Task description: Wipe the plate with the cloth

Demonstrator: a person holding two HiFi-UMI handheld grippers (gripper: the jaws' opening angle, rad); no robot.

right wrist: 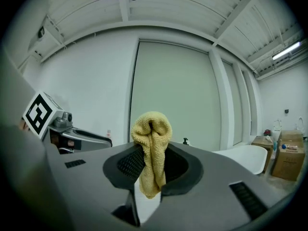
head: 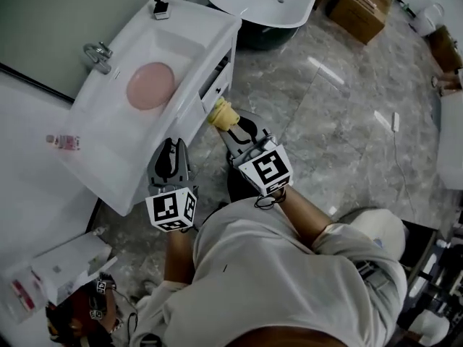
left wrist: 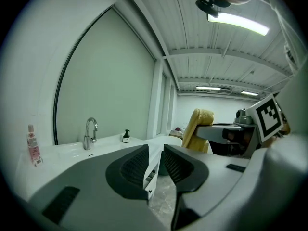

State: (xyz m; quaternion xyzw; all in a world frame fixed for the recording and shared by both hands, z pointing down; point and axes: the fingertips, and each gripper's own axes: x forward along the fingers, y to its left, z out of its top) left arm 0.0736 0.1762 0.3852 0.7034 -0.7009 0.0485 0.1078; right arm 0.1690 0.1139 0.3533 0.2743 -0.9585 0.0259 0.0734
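Note:
A pink plate (head: 150,85) lies in the basin of the white sink unit (head: 108,147) at the upper left of the head view. My right gripper (head: 226,125) is shut on a folded yellow cloth (head: 222,113) (right wrist: 151,148), held off the sink unit's front right side, away from the plate. In the left gripper view that cloth (left wrist: 196,129) shows at the right. My left gripper (head: 172,152) (left wrist: 155,163) stands open and empty over the sink unit's front edge, below the plate.
A chrome tap (head: 97,55) (left wrist: 89,133) and a black soap pump (head: 160,6) (left wrist: 126,136) stand at the sink's back. A small pink bottle (head: 65,142) (left wrist: 32,146) sits on the counter. A white bathtub (head: 262,0), cardboard boxes (head: 359,7) and marble floor (head: 340,121) lie beyond.

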